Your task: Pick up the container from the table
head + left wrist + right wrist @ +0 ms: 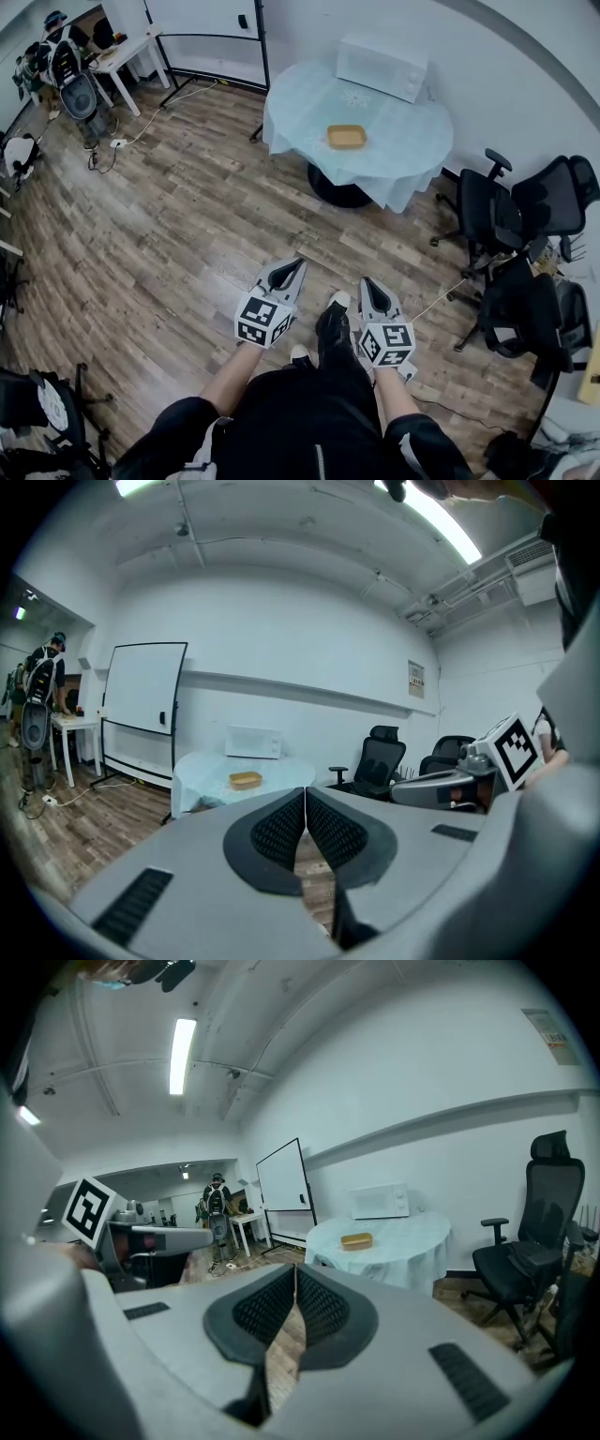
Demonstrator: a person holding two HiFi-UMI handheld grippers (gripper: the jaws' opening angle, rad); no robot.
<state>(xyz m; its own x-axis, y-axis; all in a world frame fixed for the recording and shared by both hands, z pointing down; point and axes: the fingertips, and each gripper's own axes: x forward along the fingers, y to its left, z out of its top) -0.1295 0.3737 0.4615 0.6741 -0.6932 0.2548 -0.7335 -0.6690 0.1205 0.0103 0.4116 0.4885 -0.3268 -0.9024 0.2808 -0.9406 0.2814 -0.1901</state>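
Across the room, on round tabletop (pixel 309 108) draped in pale blue cloth: shallow tan rectangular container (pixel 346 137), lying flat near the middle, just in front of boxy white microwave oven (pixel 382 66). Nothing else noted on the cloth. Black office chairs (pixel 487 211) to the right of the tabletop. Wood-plank floor (pixel 187 216) in between.

Left claw (pixel 306 794): closed fully, ribbed black pads tip to tip, nothing between. Right claw (pixel 295 1269): likewise closed, holding nothing. Both held low in front of the body, side by side, aimed roughly toward the tabletop and well apart from it. Visible over the jaw tips in both claw views: the container, small and distant.

Step in hand, as judged: approach, at its very start. No contact, no reach. Task essentially all ahead.

Next move calls for:
- walking across the floor to the near edge of the tabletop;
- spreading the jaws of one claw before closing in;
- lowering to the level of the container's wall.

Judged low-walled and wider than a closed claw, so probably best taken by pinching one rim or short side, not by spanning the whole body.

To watch for: cloth dragging or bunching on contact; microwave oven close behind, little room for overshoot; chair bases at the right on the way in.
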